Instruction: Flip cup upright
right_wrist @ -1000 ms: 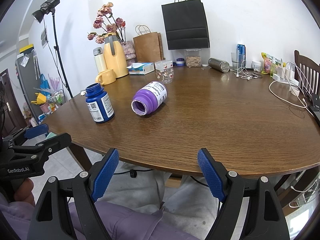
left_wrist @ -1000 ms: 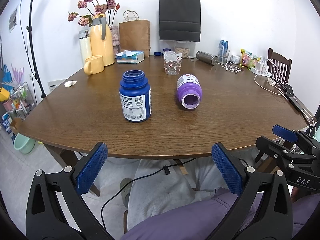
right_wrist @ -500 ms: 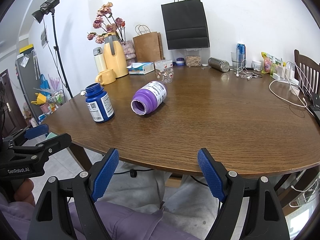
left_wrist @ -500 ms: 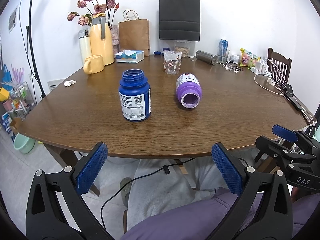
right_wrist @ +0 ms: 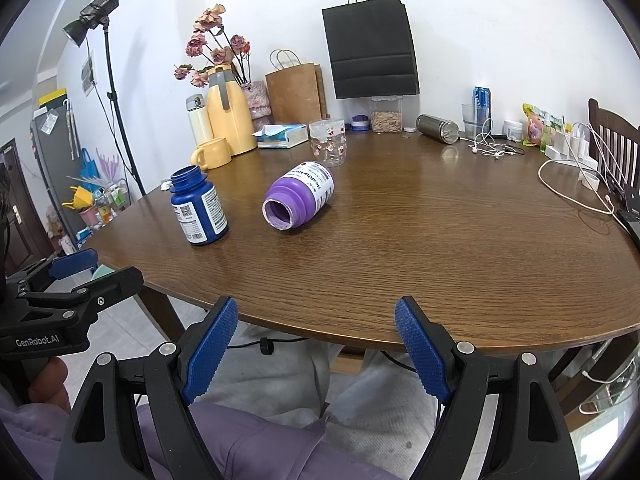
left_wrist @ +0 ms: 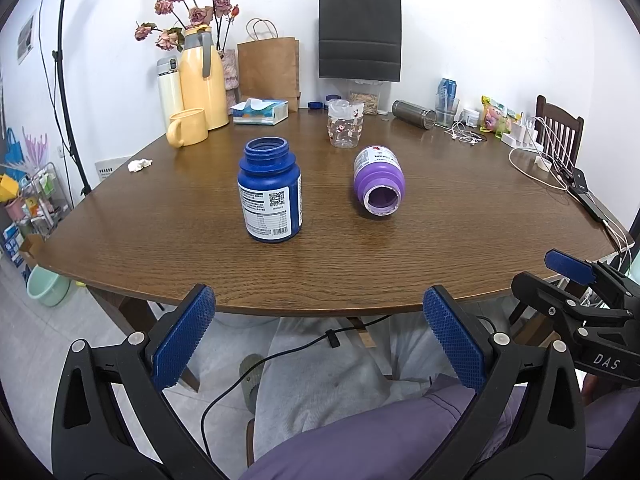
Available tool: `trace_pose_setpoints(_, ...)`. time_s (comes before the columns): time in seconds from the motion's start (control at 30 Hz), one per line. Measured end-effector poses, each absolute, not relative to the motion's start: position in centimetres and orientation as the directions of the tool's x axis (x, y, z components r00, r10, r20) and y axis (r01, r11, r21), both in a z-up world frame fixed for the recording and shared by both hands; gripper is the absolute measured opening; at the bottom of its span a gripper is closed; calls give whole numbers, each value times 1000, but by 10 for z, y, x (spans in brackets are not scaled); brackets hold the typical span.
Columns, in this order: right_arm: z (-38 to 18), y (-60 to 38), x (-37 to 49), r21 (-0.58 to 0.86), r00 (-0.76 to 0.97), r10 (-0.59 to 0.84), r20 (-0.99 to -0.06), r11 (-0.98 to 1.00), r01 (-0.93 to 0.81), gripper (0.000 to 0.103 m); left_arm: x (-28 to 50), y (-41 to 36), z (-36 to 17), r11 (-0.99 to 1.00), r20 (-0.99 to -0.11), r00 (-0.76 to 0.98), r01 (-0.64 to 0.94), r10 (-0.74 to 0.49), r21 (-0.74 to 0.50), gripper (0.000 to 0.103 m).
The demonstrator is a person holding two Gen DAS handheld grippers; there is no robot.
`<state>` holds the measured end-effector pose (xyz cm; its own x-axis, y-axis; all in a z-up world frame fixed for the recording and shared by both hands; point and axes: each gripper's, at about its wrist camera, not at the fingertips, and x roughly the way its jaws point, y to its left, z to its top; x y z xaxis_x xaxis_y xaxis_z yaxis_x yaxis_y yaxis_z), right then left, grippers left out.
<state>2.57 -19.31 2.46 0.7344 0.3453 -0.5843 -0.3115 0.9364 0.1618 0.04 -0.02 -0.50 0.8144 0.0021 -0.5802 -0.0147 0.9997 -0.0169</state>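
Note:
A purple bottle (left_wrist: 379, 186) (right_wrist: 299, 200) lies on its side on the brown table (left_wrist: 440, 232), its open mouth facing me. To its left a blue bottle (left_wrist: 270, 192) (right_wrist: 198, 208) stands upright without a cap. A clear patterned cup (left_wrist: 346, 128) (right_wrist: 328, 142) sits mouth down further back. My left gripper (left_wrist: 320, 324) hangs open below the table's near edge, holding nothing. My right gripper (right_wrist: 316, 332) is likewise open and empty at the near edge, and its side shows in the left wrist view (left_wrist: 576, 280).
A yellow mug (left_wrist: 186, 126), yellow thermos jug (left_wrist: 202, 80), tissue box (left_wrist: 260, 112) and paper bags (left_wrist: 360, 28) line the back. Cables and chargers (right_wrist: 572, 168) crowd the right side. A person's lap (left_wrist: 360, 400) is beneath the grippers. A wooden chair (left_wrist: 560, 128) stands at right.

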Motion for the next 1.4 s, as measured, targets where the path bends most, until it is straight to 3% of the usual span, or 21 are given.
trace_pose_setpoints(1.0,25,-194,35,184,727,367,-580,929,-321,85,6,1,-9,1000,-589,808,-14,0,-19,103)
trace_pose_setpoints(1.23,35,-182,98,327,615,518,-595,855,-404,85,24,6,27,999,-496,867,-32,38,21,103)
trace_pose_setpoints(1.4,42,-146,154,273,626,510,-590,856,-440,85,79,11,76,999,-434,900,-6,23,40,103)
